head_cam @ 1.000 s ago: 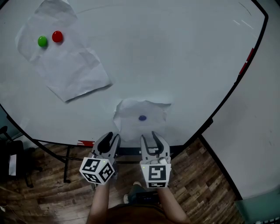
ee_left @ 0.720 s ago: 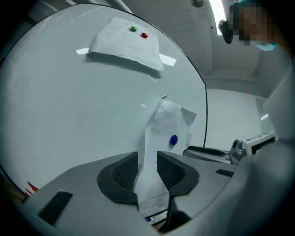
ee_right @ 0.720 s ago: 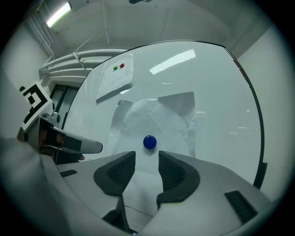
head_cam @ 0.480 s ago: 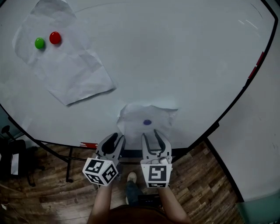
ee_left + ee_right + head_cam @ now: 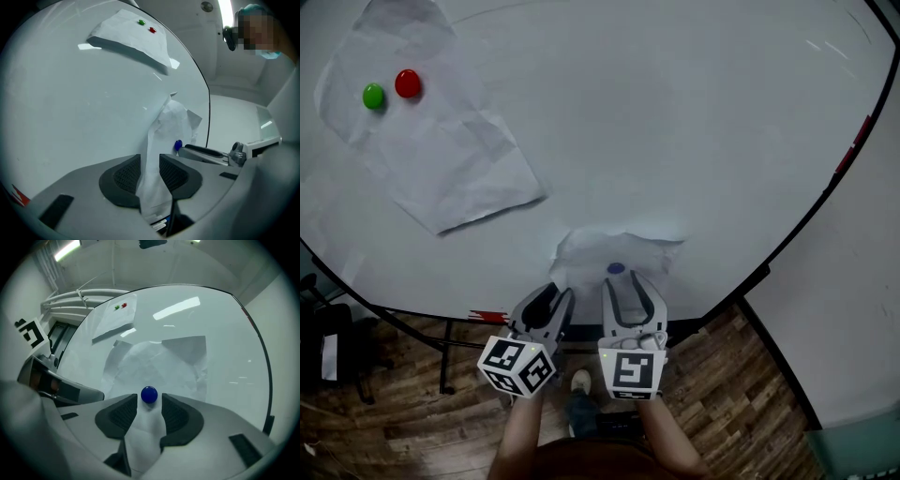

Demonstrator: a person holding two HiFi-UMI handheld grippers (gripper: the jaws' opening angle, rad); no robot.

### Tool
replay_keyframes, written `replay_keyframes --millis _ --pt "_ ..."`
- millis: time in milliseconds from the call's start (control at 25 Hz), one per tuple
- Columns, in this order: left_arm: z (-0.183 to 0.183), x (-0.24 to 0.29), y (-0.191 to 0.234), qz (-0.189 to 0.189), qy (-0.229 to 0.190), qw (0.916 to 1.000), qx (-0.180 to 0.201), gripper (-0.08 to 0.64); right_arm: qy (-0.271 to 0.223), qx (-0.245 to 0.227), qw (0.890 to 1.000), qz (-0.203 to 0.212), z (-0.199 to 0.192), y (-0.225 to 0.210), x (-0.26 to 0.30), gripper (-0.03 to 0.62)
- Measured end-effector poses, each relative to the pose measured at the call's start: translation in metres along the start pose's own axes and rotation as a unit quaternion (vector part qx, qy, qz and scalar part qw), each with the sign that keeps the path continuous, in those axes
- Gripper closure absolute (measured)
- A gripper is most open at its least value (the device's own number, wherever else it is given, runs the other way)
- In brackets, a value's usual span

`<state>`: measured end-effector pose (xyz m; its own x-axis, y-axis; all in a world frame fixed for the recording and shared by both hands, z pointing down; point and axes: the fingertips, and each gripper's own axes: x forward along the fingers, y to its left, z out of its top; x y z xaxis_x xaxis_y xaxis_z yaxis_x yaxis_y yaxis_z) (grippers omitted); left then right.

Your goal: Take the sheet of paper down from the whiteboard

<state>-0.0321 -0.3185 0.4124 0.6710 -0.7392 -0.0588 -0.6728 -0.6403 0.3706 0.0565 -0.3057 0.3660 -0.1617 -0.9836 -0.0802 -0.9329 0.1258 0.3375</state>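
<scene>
The sheet of paper, crumpled, hangs low on the whiteboard near its bottom edge, pinned by a blue magnet. The sheet's left edge stands lifted off the board and runs between the jaws of the left gripper, which are closed onto it. The right gripper has its jaws apart, with the blue magnet just at their tips and the paper lying under them. Toward the whiteboard's upper left corner, well apart, a second, larger sheet is pinned by a green magnet and a red magnet side by side. A wooden floor shows below the board.
</scene>
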Motion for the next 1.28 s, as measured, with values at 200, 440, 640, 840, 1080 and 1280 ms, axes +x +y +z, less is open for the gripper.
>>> replay_keyframes --millis 200,440,640,840,1080,1280 --pt "-0.001 0.009 -0.001 -0.008 0.012 0.9999 -0.001 0.439 -0.016 -0.047 0.999 -0.009 0.006 0.004 0.010 0.431" --pt "0.005 0.012 0.000 -0.010 0.005 0.9999 -0.007 0.449 -0.020 -0.072 0.997 -0.025 0.009 0.004 0.016 0.446" --pt "0.005 0.013 0.000 -0.011 0.002 0.9999 -0.009 0.491 -0.023 -0.083 0.996 -0.032 0.009 0.002 0.015 0.469" --pt "0.009 0.015 0.000 -0.008 -0.002 0.9998 -0.016 0.534 -0.014 -0.072 0.997 -0.024 0.007 0.001 0.014 0.457" --pt "0.011 0.015 0.002 -0.010 -0.005 0.9991 -0.040 0.535 -0.014 -0.061 0.998 -0.011 0.008 0.000 0.014 0.457" --pt "0.015 0.014 0.002 -0.013 -0.011 0.9982 -0.057 0.535 -0.016 -0.054 0.998 -0.004 0.008 -0.001 0.013 0.457"
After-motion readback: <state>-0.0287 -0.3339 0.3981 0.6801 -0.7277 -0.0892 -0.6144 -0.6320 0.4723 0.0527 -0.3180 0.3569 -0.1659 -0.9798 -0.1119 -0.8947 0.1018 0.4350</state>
